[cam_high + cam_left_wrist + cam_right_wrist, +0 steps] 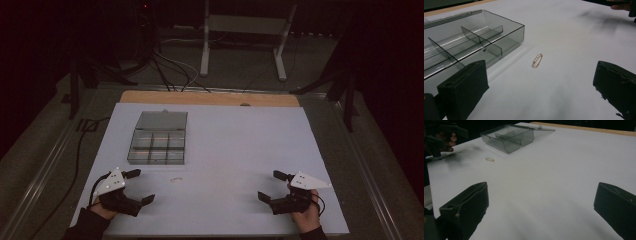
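At near edge of white table (240,150), left gripper (138,186) at 7 o'clock, right gripper (273,186) at 5 o'clock, both jaws apart, empty; small gold pin (537,60) between, left of centre; beyond at 11 o'clock, open smoked compartment box (157,138).

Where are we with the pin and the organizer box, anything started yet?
Done: the organizer box sits with its lid open and its compartments look empty. In hand: nothing; the left hand-held gripper and right hand-held gripper are both open. Left: the pearl pin lies on the table beside the box.
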The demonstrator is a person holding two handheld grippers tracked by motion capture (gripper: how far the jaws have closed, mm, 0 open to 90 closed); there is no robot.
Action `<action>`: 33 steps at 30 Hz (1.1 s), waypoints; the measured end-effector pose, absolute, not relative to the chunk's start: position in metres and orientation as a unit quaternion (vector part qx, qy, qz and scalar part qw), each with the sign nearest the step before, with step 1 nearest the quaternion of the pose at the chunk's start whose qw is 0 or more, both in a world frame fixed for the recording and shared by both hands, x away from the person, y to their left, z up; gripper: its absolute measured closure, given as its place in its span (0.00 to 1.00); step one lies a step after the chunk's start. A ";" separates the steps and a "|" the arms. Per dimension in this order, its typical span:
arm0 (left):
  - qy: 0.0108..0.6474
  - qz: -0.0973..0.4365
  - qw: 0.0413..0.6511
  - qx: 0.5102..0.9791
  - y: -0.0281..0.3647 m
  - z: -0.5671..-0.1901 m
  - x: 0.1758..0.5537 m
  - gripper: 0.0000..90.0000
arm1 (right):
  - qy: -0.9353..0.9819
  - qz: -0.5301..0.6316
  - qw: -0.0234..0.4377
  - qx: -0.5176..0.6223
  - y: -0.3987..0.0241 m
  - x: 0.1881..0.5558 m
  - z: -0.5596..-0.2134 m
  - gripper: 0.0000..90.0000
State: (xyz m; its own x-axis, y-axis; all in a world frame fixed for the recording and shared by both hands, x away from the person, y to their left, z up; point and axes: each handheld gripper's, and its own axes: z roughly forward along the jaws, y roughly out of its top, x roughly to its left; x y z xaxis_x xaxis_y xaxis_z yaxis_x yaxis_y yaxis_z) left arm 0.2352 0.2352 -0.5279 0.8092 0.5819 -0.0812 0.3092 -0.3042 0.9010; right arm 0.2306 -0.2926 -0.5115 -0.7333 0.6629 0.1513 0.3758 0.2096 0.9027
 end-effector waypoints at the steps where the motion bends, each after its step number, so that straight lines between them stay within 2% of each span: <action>1: 0.280 0.131 0.518 0.798 0.235 -0.528 0.235 0.01 | 0.765 0.530 0.137 0.340 -0.293 0.230 -0.511 0.00; 19: 0.272 0.119 0.511 0.807 0.231 -0.528 0.236 0.01 | 0.769 0.527 0.136 0.337 -0.291 0.229 -0.511 0.00; 33: 0.258 0.110 0.526 0.803 0.228 -0.511 0.242 0.01 | 0.766 0.529 0.129 0.342 -0.290 0.228 -0.512 0.00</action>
State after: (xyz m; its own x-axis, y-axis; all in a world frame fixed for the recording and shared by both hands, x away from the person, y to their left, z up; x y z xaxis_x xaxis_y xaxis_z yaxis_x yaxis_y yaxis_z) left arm 0.2421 0.2277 -0.5114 0.8433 0.5290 -0.0948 0.2986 -0.3145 0.9011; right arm 0.2281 -0.2900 -0.5115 -0.7332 0.6600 0.1636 0.3873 0.2076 0.8983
